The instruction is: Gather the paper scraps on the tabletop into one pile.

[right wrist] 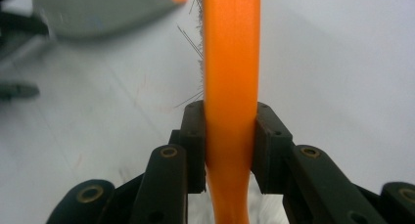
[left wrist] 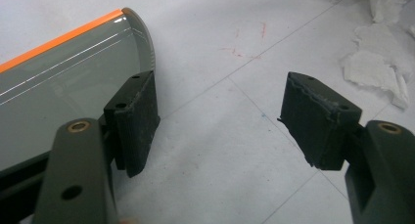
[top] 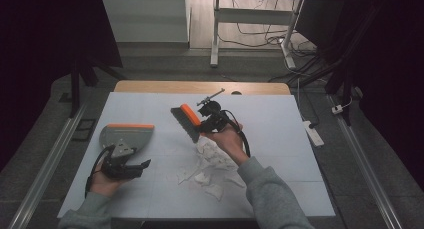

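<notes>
A grey dustpan (top: 126, 136) with an orange front lip lies flat on the left of the white table cover (top: 280, 124). My left gripper (top: 140, 165) rests just in front of it, open, with nothing between its jaws. In the left gripper view the dustpan (left wrist: 63, 82) sits outside the left jaw of the left gripper (left wrist: 220, 111). My right gripper (top: 207, 124) is shut on the orange handle of a hand brush (top: 186, 121), held above the table's middle with dark bristles facing left. The right gripper view shows the brush handle (right wrist: 230, 62) clamped between the pads of the right gripper (right wrist: 230, 145).
Several torn white paper scraps (top: 210, 164) lie in a loose pile near the table's front centre, under the right forearm; some scraps (left wrist: 377, 67) lie ahead of the left gripper. A white power strip (top: 313, 131) lies on the floor by the table's right edge.
</notes>
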Action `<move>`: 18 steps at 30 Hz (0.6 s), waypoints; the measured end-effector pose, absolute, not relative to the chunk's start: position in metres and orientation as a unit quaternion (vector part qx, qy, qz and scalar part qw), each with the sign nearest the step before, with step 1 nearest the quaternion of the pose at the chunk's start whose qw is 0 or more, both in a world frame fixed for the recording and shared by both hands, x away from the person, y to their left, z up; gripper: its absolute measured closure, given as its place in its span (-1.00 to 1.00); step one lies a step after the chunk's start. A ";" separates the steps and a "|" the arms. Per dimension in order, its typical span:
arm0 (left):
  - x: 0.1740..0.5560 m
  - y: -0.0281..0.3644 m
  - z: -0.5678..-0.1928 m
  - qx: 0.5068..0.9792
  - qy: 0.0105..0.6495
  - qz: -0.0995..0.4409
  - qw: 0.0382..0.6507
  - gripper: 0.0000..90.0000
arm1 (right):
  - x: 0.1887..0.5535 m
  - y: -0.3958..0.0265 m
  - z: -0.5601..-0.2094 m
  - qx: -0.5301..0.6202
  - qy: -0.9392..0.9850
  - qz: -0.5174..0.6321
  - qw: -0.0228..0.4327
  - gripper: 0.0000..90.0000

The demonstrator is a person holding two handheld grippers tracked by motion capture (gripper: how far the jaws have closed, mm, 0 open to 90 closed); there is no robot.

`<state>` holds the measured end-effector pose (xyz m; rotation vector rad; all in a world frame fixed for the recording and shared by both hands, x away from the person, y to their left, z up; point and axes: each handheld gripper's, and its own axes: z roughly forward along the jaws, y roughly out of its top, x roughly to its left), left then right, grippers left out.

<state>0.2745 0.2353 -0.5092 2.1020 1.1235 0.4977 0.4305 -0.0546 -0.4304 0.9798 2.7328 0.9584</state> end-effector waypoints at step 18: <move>0.275 0.236 -0.511 0.811 0.434 0.185 0.346 -0.31 | 0.463 -0.071 -0.462 0.374 0.888 0.264 0.040 0.56</move>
